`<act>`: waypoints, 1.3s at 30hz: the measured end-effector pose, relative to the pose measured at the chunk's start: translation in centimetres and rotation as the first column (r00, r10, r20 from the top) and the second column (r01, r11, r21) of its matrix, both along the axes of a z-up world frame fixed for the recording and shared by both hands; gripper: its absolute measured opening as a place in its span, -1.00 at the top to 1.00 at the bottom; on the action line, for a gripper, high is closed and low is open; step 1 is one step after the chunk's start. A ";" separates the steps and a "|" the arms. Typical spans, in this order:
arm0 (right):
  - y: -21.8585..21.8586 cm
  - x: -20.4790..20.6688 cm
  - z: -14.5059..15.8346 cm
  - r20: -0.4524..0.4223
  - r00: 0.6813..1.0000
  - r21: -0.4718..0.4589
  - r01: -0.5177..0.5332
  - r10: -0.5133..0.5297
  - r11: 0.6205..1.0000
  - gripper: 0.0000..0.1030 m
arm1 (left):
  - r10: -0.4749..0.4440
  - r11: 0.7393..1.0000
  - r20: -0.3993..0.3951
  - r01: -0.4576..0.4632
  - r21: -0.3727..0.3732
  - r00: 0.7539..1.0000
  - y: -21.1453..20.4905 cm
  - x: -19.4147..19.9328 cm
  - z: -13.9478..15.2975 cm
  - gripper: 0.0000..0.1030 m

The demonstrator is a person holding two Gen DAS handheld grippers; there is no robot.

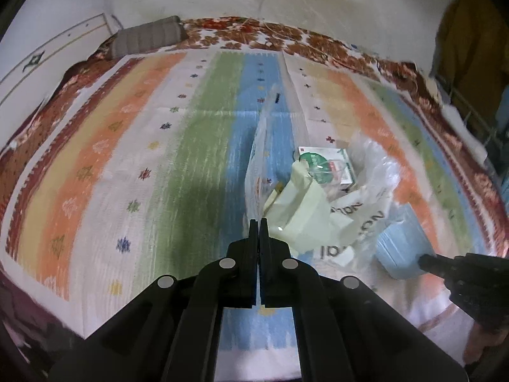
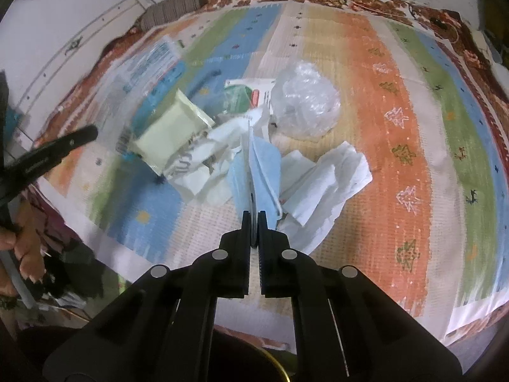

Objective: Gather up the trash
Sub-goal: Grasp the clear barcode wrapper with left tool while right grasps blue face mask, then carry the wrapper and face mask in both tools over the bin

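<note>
Trash lies in a heap on a striped woven cloth (image 2: 397, 102). My left gripper (image 1: 258, 221) is shut on the edge of a clear plastic bag (image 1: 270, 133), which stands up thin from its fingertips. Beside it are a pale green packet (image 1: 302, 210), a green-and-white box (image 1: 331, 165) and a white printed wrapper (image 1: 359, 222). My right gripper (image 2: 253, 215) is shut on a folded blue face mask (image 2: 264, 165). A white tissue (image 2: 327, 178) and a crumpled clear plastic wad (image 2: 305, 105) lie just right of the mask. In the right wrist view the left gripper (image 2: 90, 134) shows at the left.
A grey striped pillow (image 1: 149, 35) lies at the far end against the white wall. A red floral sheet (image 1: 286, 36) borders the cloth. A person's hand (image 2: 28, 254) and dark clutter sit off the near left edge. The cloth's orange and green stripes (image 2: 445, 159) carry no trash.
</note>
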State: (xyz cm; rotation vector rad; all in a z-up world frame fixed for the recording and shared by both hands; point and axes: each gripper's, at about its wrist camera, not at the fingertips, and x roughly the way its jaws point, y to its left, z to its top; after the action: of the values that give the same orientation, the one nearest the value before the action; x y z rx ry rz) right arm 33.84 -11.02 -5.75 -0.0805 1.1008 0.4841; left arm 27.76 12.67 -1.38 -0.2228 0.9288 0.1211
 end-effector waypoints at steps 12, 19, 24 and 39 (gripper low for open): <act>-1.8 -3.2 3.2 0.028 1.000 0.055 -0.006 0.005 0.998 0.94 | 0.002 0.989 0.045 0.005 -0.145 0.999 -1.0 -5.8 4.8 1.00; -2.6 -6.5 4.6 0.052 0.999 0.067 -0.019 0.015 0.998 0.94 | -0.062 0.981 0.070 0.074 -0.177 0.996 -3.7 -11.3 5.9 1.00; -3.1 -9.9 5.5 0.092 0.996 0.064 -0.027 0.021 0.998 0.94 | -0.070 0.978 0.086 0.085 -0.192 0.994 -4.9 -15.1 5.9 1.00; -5.4 -17.5 5.2 0.126 0.992 0.075 -0.036 0.026 0.996 0.94 | -0.140 0.970 0.074 0.152 -0.192 0.987 -8.8 -21.7 3.7 1.00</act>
State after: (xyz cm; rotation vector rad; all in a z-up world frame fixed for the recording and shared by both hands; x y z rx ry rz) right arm 16.32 -16.37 -0.54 -0.0593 0.9580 0.5424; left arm 6.05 3.86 2.33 -0.3385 0.8950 -0.1145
